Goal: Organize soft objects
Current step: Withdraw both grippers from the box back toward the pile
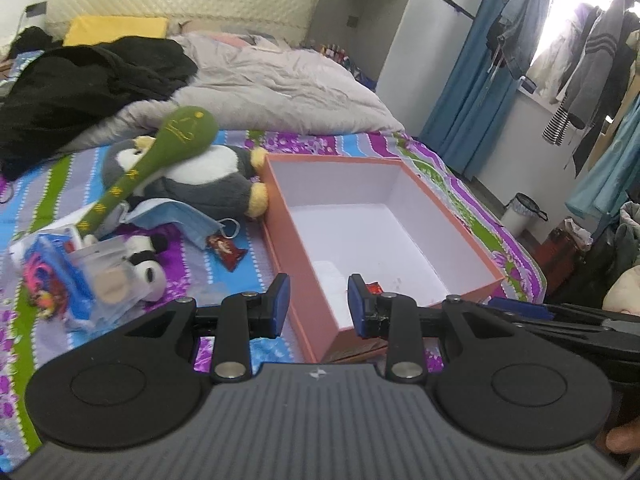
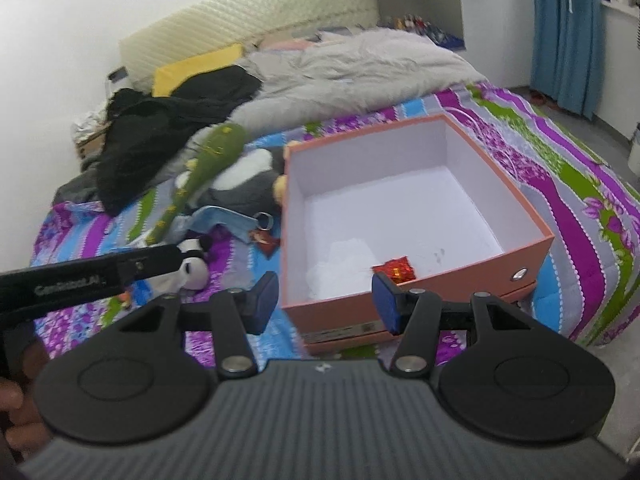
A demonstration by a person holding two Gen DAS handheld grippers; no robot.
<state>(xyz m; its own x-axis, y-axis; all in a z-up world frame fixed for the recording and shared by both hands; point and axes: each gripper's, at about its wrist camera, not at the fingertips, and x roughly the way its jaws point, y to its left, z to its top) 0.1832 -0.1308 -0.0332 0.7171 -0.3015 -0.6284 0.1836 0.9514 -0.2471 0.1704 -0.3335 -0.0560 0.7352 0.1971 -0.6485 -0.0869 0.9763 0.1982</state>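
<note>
Left wrist view: the left gripper (image 1: 314, 304) hovers over the near corner of the pink box (image 1: 286, 216), fingers spread and holding nothing. The box sits on the striped bed sheet (image 1: 328, 142); inside lie a small red packet (image 2: 394, 270) and something white, too indistinct to name. Left of the box are the soft objects: a grey penguin plush (image 1: 200, 176) with a green plush club (image 1: 160, 148) lying across it, a blue face mask (image 1: 180, 224), and a small panda plush (image 1: 150, 262). These are probably light, yielding and non-slip; pinch the penguin at its body, the club mid-shaft. Right wrist view: the right gripper (image 2: 326, 304) hovers at the box's near wall, fingers likewise spread and empty.
</note>
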